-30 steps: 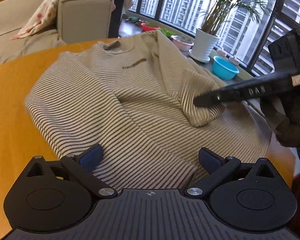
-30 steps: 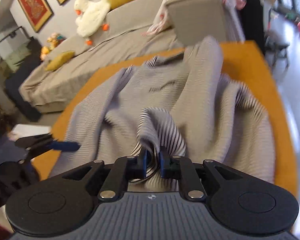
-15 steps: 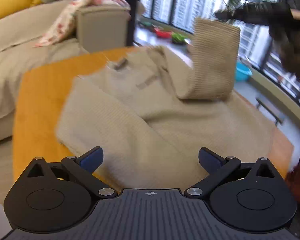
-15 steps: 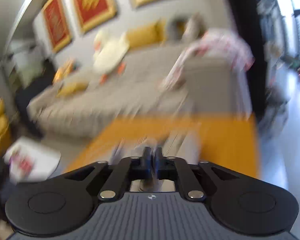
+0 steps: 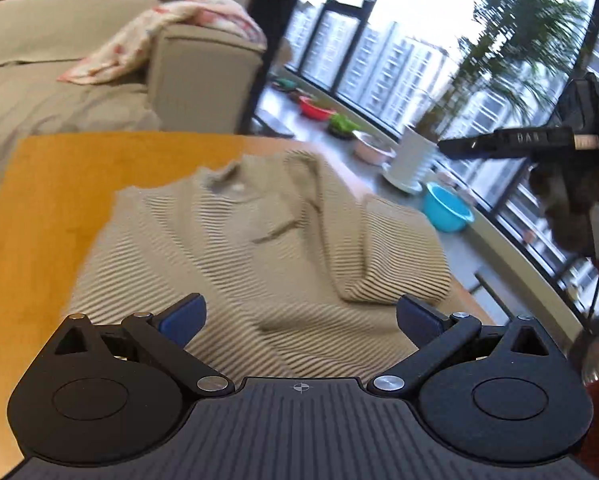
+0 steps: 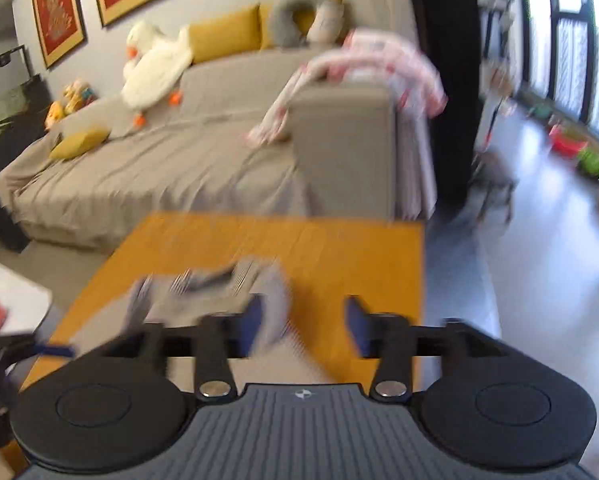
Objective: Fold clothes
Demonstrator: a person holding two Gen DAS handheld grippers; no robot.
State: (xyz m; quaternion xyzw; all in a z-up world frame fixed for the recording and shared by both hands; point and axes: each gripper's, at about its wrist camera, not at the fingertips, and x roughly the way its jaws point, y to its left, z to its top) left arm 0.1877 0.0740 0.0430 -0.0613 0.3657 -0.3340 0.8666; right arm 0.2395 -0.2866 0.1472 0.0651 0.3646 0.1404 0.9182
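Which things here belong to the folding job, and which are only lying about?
For the job: striped sweater, orange table, left gripper, right gripper.

Only around: sofa, pink blanket, duck plush toy, blue bowl, potted palm.

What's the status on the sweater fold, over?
Left gripper open, low over the striped sweater. Right gripper open, holding nothing, raised off to the side. Sweater on the orange table, one sleeve folded across. Nothing in the way.

Daylight enters via windows (image 5: 399,52), upper right in left wrist view; panes overexposed. Interior evenly lit, shadows soft. Motion blur in both views, heaviest on striped sweater (image 6: 219,292) in right wrist view. Fisheye bends edges; corners vignetted black.
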